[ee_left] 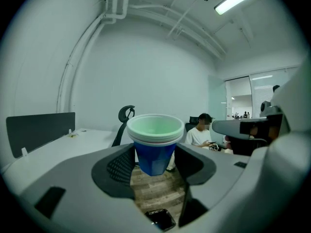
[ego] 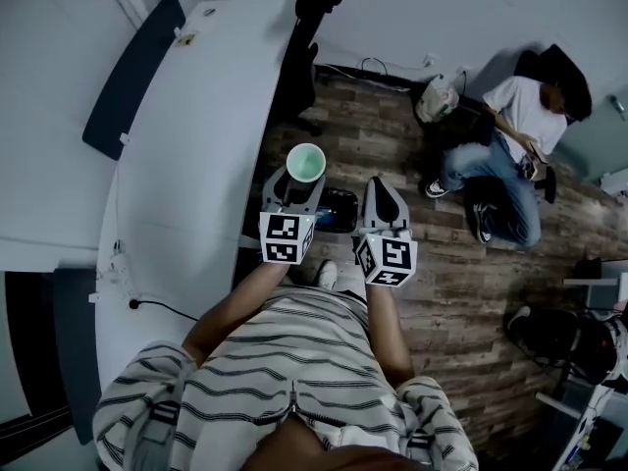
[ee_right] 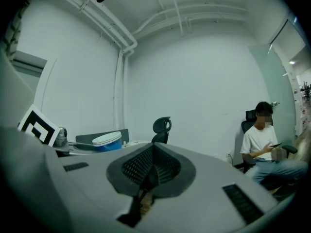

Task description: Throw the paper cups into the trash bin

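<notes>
A stack of blue paper cups (ego: 305, 161) with a pale green inside stands upright between the jaws of my left gripper (ego: 297, 179), which is shut on it. In the left gripper view the cups (ee_left: 154, 148) fill the gap between the two pads, held in the air over the wooden floor. From the right gripper view the same cups (ee_right: 108, 141) show at the left. My right gripper (ego: 381, 190) hangs beside the left one, shut with nothing in it; its pads meet in the right gripper view (ee_right: 151, 171). A dark bin-like container (ego: 340, 209) lies on the floor just below both grippers.
A long white desk (ego: 186, 135) runs along the left, with a dark divider panel (ego: 132, 72) and a black office chair (ego: 312, 13) at its far end. A person (ego: 510, 145) sits at the right on the wooden floor area. Cables and bags lie near the wall.
</notes>
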Demonstrator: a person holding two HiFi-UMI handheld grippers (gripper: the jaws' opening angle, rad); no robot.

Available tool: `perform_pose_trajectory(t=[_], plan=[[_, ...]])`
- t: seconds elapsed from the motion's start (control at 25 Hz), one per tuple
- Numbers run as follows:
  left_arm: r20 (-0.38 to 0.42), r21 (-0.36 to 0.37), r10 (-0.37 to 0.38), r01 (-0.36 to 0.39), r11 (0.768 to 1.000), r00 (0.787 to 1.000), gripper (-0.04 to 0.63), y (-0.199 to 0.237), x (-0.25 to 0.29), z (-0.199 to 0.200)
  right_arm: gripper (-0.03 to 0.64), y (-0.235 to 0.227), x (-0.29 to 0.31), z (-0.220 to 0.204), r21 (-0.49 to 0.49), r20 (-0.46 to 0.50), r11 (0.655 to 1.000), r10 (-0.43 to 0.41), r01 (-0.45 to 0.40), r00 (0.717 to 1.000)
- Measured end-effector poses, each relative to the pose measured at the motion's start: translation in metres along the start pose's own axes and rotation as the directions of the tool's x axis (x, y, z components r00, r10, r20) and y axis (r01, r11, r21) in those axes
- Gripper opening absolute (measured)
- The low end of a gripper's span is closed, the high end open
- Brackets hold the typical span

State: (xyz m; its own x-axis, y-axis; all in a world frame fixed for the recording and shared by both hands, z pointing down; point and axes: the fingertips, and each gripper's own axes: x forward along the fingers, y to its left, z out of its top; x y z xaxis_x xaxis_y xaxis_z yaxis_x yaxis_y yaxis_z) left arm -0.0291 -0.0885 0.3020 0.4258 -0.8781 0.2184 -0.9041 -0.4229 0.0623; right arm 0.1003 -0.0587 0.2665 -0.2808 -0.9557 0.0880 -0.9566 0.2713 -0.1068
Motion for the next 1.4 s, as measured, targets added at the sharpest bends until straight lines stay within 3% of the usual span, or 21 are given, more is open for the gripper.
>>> perform_pose_trajectory(t=[0.8, 1.4], plan=[[-0.09, -0.011, -0.177, 0.177, 0.984, 0.98, 0.273, -0.066, 0.016, -0.036, 0.011, -0.035, -0.034, -0.037, 0.044, -0.071, 0.994, -0.101, 0.105, 0.992], [-0.199, -0.086, -0.212, 0.198, 0.976, 0.957, 0.273, -0.077, 0.034, -0.078, 0.011, -0.047, -0.035, -0.083, 0.107, -0.173, 0.985, -0.114, 0.134, 0.978]])
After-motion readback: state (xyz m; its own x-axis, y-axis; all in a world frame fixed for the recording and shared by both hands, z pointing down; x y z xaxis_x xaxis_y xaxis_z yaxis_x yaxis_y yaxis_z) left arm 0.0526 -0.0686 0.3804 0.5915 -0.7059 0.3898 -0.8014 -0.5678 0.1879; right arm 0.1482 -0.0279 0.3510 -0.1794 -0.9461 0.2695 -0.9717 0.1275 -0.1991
